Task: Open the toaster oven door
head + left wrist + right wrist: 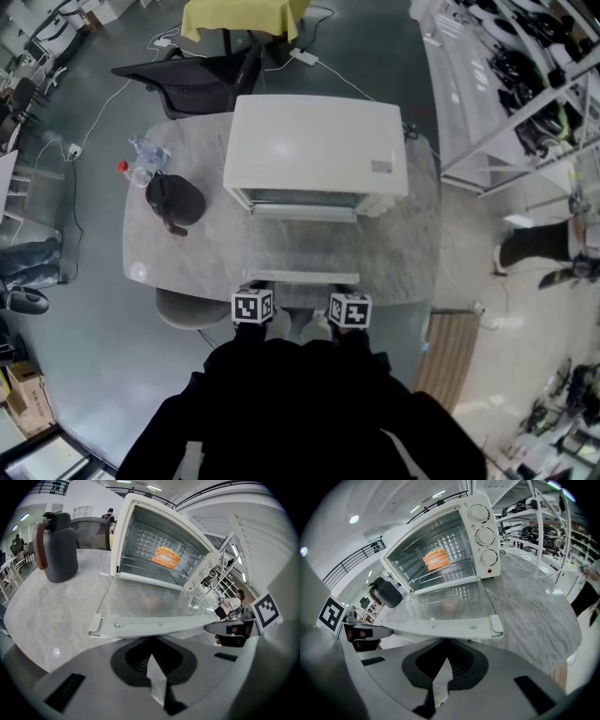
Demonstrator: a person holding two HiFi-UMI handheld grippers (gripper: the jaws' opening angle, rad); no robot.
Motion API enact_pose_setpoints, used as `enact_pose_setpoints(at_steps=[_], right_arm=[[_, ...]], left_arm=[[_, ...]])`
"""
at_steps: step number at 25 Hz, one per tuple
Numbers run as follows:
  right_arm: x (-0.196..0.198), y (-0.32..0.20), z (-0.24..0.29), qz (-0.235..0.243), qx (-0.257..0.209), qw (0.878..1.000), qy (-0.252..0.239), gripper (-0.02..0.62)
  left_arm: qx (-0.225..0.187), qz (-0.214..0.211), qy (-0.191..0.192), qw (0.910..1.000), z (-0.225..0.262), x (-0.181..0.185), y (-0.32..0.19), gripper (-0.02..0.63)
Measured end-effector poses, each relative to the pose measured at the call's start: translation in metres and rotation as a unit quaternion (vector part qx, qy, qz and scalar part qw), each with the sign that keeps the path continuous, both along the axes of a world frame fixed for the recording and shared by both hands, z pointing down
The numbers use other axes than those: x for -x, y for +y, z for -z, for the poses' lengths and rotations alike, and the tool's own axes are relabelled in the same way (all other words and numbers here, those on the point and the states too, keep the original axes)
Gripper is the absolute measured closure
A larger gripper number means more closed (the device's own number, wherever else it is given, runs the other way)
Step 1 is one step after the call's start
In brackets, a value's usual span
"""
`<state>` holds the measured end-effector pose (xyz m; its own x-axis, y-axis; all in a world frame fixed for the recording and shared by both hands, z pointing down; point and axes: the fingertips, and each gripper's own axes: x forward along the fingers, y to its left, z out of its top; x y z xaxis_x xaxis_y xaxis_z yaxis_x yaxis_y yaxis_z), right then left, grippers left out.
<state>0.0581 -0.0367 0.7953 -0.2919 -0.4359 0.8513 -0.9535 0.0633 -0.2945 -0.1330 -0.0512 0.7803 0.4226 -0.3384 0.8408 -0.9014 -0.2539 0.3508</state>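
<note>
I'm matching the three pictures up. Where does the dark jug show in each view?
Head view: jug left of centre, on the table.
Left gripper view: jug upper left.
Right gripper view: jug left of centre, small.
Shared landmark: the open toaster oven door, mid-frame in the left and right gripper views.

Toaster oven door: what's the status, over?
Left gripper shut, empty. Right gripper shut, empty. Toaster oven door lies fully down, open. Black jug stands off to the side, apart from the door.
</note>
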Motion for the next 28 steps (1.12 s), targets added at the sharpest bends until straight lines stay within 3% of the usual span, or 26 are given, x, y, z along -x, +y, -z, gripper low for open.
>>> enact_pose_setpoints(at_steps=[28], right_arm=[[-0.001,0.007,-0.036,-0.002,0.043,0.999,0.012,0.592]], left_arm=[[0.032,-0.002,0.002,0.9995,-0.014,0.002,0.018,0.603]])
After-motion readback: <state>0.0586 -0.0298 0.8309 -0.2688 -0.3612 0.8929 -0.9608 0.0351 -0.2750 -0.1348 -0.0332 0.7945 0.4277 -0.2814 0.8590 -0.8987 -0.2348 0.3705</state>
